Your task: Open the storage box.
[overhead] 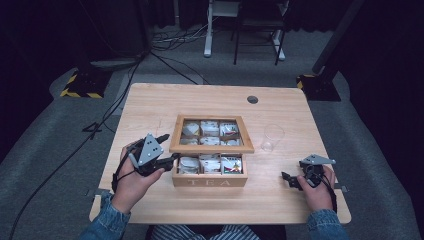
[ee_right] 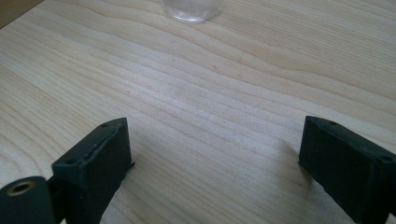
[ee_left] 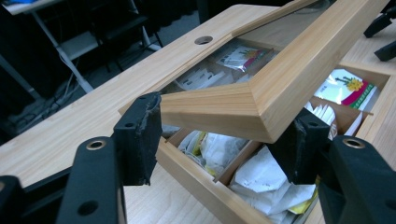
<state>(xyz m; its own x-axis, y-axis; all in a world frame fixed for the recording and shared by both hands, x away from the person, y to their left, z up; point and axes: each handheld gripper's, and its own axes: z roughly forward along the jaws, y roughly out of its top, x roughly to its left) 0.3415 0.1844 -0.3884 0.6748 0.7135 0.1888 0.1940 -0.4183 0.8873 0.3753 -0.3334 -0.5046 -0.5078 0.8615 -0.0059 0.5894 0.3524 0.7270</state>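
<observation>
A wooden tea box (overhead: pixel 210 181) marked TEA stands at the middle of the table, with several paper tea bags (overhead: pixel 210 164) in its compartments. Its glass-windowed lid (overhead: pixel 210 148) is tilted up at the front, part way raised. My left gripper (overhead: pixel 172 159) comes in from the left and is shut on the lid's front left corner. In the left gripper view the lid's wooden frame (ee_left: pixel 289 70) sits between the two pads (ee_left: pixel 140 135), above the tea bags (ee_left: pixel 261 177). My right gripper (overhead: pixel 290 179) rests open on the table at the right, nothing between its jaws (ee_right: pixel 215 140).
A clear glass (overhead: pixel 273 137) stands right of the box, and its base (ee_right: pixel 194 9) is ahead of the right gripper. A round cable hole (overhead: pixel 252 99) lies near the table's far edge. Beyond the table are cables, stands and dark floor.
</observation>
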